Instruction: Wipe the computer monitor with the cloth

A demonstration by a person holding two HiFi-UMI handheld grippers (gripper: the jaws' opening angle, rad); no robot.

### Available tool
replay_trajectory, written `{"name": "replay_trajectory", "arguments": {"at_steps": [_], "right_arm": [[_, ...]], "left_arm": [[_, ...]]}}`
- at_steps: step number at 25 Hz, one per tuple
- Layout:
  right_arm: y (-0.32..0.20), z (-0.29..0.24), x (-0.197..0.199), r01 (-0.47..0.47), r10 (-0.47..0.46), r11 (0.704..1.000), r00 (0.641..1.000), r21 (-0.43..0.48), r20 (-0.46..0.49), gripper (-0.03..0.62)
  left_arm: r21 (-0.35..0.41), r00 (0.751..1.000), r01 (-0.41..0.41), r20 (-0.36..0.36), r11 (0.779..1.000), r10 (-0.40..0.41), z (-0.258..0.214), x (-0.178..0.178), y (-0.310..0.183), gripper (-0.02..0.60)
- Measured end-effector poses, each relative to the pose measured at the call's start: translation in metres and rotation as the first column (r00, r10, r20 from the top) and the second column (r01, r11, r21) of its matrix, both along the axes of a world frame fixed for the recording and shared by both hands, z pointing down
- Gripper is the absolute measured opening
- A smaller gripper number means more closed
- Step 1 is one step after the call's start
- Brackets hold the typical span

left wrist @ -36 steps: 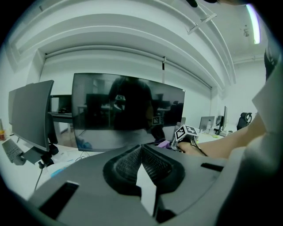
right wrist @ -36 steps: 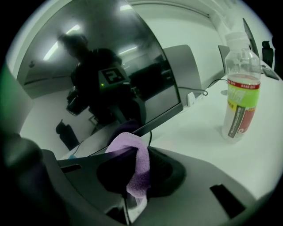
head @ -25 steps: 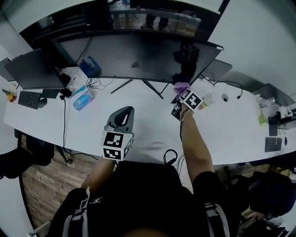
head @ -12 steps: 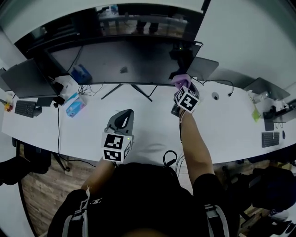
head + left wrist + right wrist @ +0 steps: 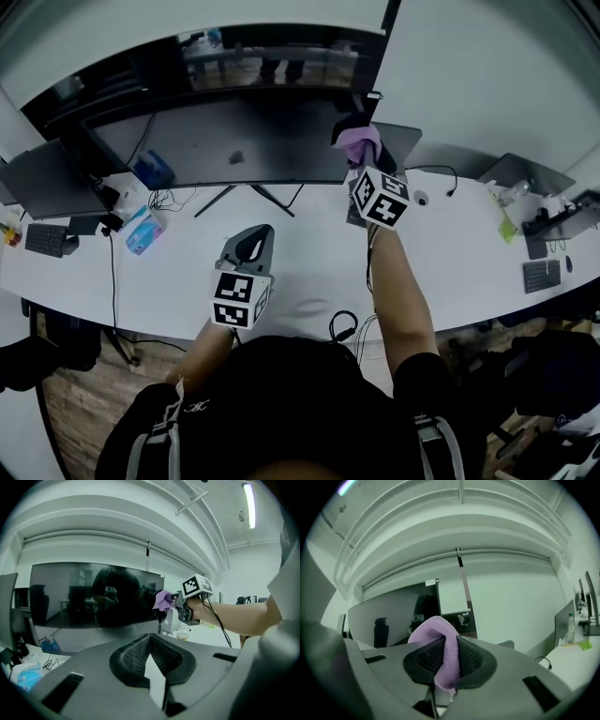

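A wide dark monitor (image 5: 234,141) stands at the back of the white desk (image 5: 300,272). My right gripper (image 5: 362,157) is raised at the monitor's right edge and is shut on a purple cloth (image 5: 358,142). In the right gripper view the cloth (image 5: 440,639) bulges out between the jaws of that gripper (image 5: 449,645), with the monitor (image 5: 389,616) just beyond. My left gripper (image 5: 247,246) is held low over the desk's middle, shut with nothing in it. Looking along the left gripper (image 5: 150,639), I see the monitor (image 5: 93,597) and the cloth (image 5: 163,600) at its right edge.
A laptop (image 5: 47,183), a keyboard (image 5: 42,239) and a blue packet (image 5: 141,230) lie at the left of the desk. Cables (image 5: 178,199) run under the monitor, and one loops over the front edge (image 5: 343,324). Another laptop (image 5: 401,142) stands behind my right gripper.
My right gripper has risen with the cloth from near the monitor's lower right corner up to its right edge. The left gripper has stayed where it was.
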State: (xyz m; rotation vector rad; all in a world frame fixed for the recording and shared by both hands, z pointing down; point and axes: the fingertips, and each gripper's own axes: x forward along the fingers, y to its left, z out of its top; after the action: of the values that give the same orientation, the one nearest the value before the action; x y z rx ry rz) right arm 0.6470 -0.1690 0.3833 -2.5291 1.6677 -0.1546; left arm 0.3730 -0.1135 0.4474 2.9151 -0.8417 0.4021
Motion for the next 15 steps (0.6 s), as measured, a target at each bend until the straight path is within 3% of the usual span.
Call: {"name": "replay_trajectory", "arguments": {"at_steps": [10, 15], "right_arm": [[0.016, -0.097, -0.014, 0.031, -0.010, 0.987, 0.991, 0.156, -0.133, 0.075], [0.049, -0.124, -0.039, 0.059, -0.013, 0.968, 0.983, 0.245, -0.184, 0.077]], "left_arm": [[0.025, 1.000, -0.011, -0.029, 1.000, 0.012, -0.014, 0.004, -0.003, 0.014], [0.040, 0.998, -0.001, -0.055, 0.999, 0.003, -0.023, -0.002, -0.008, 0.014]]}}
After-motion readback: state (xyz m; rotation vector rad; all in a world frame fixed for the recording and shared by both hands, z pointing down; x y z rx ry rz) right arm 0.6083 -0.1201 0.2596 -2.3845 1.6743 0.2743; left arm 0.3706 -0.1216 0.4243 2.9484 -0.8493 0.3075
